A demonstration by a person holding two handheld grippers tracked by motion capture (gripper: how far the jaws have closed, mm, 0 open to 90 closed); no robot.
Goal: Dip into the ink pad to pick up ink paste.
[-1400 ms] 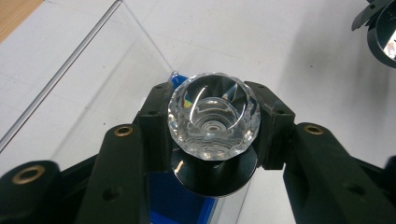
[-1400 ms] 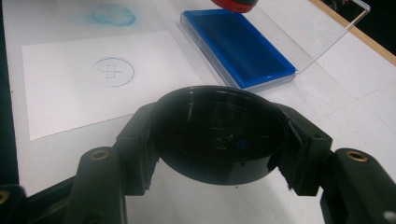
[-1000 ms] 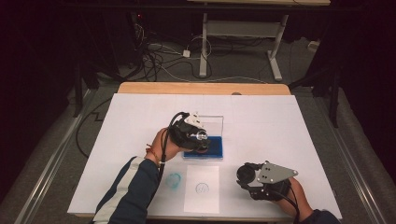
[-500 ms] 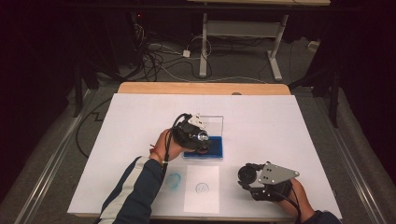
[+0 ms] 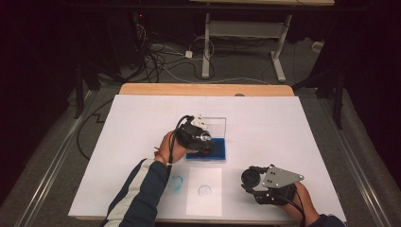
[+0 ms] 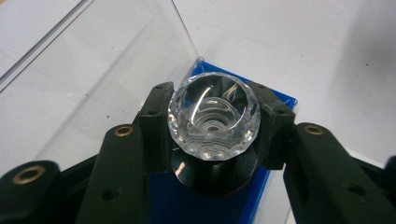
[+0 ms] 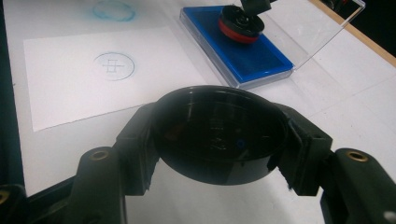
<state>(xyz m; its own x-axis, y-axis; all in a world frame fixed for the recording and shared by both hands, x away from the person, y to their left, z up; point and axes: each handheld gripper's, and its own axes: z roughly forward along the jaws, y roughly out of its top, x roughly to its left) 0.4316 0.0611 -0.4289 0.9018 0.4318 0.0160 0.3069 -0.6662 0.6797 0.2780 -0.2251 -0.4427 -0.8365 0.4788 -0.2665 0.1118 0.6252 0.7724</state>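
Left jaws: clamped on both sides of a clear faceted stamp knob (image 6: 214,116) — centre of the left gripper view.
Stamp base: black disc under the knob, pressed on the blue ink pad (image 6: 205,196); red-rimmed in the right gripper view, upper centre (image 7: 242,23).
Left gripper (image 5: 201,138): mid-frame in the high view, over the pad's left part.
Ink pad case: clear lid (image 5: 218,126) standing open behind the pad; pad (image 5: 215,150) just above the paper sheet.
Right jaws: closed around a round black cap (image 7: 219,135), lower centre of the right gripper view.
Right gripper (image 5: 253,178): lower right of the high view, well apart from the pad.
Paper sheet (image 5: 204,191): lower centre, bearing one faint blue round print (image 5: 204,190).
Table cover (image 5: 137,123): white — a blue smudge (image 5: 175,182) just left of the sheet.
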